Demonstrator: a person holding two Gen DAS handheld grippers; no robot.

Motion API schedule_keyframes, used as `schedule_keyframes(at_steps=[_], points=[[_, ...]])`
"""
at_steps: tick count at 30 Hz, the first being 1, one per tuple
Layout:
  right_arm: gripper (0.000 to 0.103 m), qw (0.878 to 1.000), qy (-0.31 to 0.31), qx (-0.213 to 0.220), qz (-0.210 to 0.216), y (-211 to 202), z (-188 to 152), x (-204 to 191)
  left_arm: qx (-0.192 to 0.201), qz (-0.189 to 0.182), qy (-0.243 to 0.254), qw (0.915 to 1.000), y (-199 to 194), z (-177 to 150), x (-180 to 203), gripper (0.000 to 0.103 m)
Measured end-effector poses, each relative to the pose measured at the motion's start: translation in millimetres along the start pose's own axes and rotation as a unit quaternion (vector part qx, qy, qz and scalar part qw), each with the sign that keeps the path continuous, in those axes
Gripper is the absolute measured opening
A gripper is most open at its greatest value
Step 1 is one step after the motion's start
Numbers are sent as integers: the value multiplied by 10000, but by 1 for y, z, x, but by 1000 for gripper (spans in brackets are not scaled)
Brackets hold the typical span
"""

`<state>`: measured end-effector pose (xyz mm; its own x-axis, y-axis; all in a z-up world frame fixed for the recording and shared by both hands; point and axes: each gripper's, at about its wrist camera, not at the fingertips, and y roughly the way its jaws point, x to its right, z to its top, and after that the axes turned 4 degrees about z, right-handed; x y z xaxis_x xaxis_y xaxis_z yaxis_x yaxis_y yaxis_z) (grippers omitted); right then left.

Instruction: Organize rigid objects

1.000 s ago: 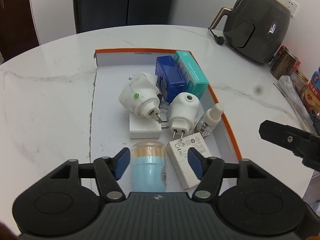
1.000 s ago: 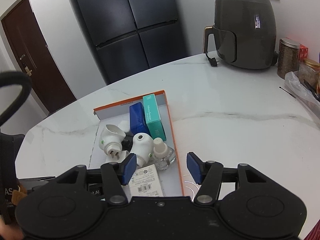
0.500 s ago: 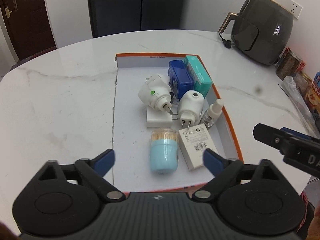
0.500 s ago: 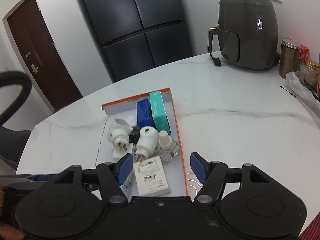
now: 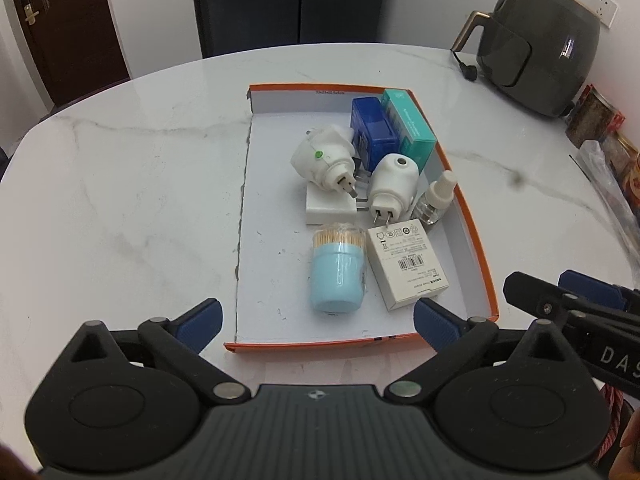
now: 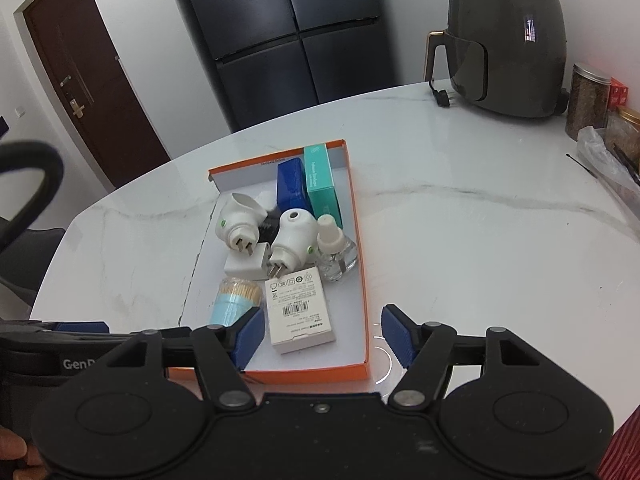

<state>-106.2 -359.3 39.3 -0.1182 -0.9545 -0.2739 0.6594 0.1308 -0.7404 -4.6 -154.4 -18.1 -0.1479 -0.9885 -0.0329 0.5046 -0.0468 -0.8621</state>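
Observation:
An orange-rimmed white tray (image 5: 476, 248) on the marble table holds a light blue toothpick jar (image 5: 338, 276) lying on its side. Beside it are a white barcoded box (image 5: 406, 264), two white plug-in units (image 5: 324, 158) (image 5: 390, 186), a clear bottle (image 5: 434, 200), a blue box (image 5: 374, 128) and a teal box (image 5: 408, 124). My left gripper (image 5: 316, 322) hangs wide open over the tray's near rim, holding nothing. My right gripper (image 6: 322, 334) hovers near the tray's (image 6: 362, 280) near right corner. Its jaws are opening and press on nothing.
A dark air fryer (image 6: 508, 40) stands at the table's back right with its plug lying beside it. Jars (image 6: 592, 96) and a plastic bag crowd the right edge. Bare marble (image 5: 120, 200) stretches left of the tray. A dark fridge and a brown door stand behind.
My left jaws, close around the blue jar a second ago, have spread wide and drawn back and up; the jar stays lying in the tray. My right jaws have widened.

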Motion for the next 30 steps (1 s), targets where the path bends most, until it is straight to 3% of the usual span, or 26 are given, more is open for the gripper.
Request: schedule_keyframes(at_steps=[30], points=[[78, 9999, -21, -109, 2, 10, -1, 6, -47, 91, -121, 9999, 5, 2, 1, 103]])
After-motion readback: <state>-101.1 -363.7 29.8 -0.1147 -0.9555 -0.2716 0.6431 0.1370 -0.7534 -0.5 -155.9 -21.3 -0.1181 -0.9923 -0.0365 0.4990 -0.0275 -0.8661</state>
